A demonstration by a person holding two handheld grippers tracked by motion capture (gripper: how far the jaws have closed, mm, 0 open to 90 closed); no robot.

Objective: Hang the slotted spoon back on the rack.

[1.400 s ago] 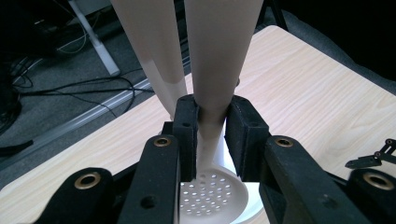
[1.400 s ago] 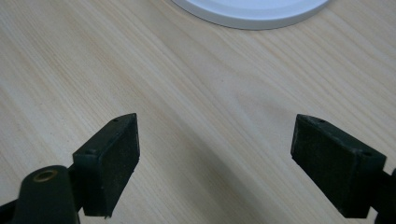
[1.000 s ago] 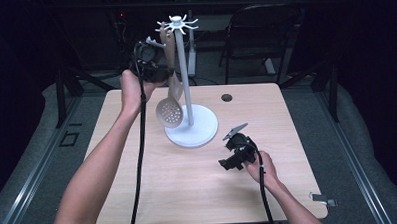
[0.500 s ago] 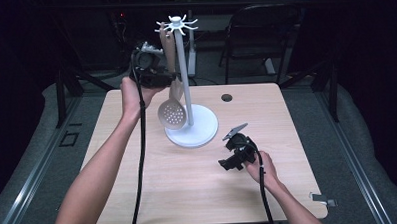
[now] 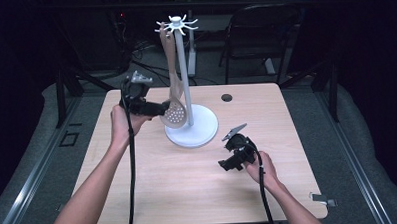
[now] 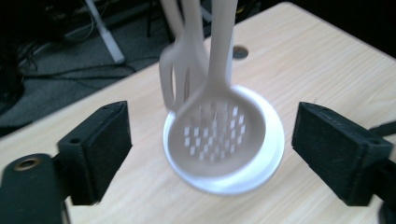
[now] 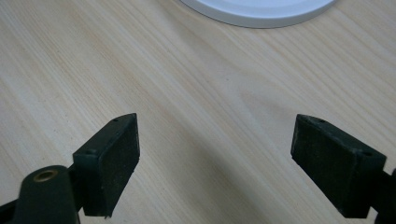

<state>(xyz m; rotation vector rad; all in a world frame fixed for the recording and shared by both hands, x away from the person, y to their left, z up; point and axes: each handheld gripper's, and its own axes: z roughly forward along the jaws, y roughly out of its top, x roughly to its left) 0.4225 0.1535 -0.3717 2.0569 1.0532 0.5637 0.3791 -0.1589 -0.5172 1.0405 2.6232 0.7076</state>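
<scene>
White stand [image 5: 191,126], frame centre on the surface [image 5: 154,193]: our slotted spoon [image 5: 175,113] hangs there, light, stiff, slick plastic; take the handle. Left gripper [image 5: 159,109] jaws just opening wide, nothing between. Right gripper [image 5: 227,163] wide, empty.

High view: fixed above near edge of worktop [image 5: 154,193], facing forward and down, far enough to take in all 4 edges. Left gripper view: close, facing white rack base [image 6: 273,154] and slotted spoon [image 6: 217,133]. Right gripper view: very close to worktop, near-down. All 3 share rack base.
</scene>
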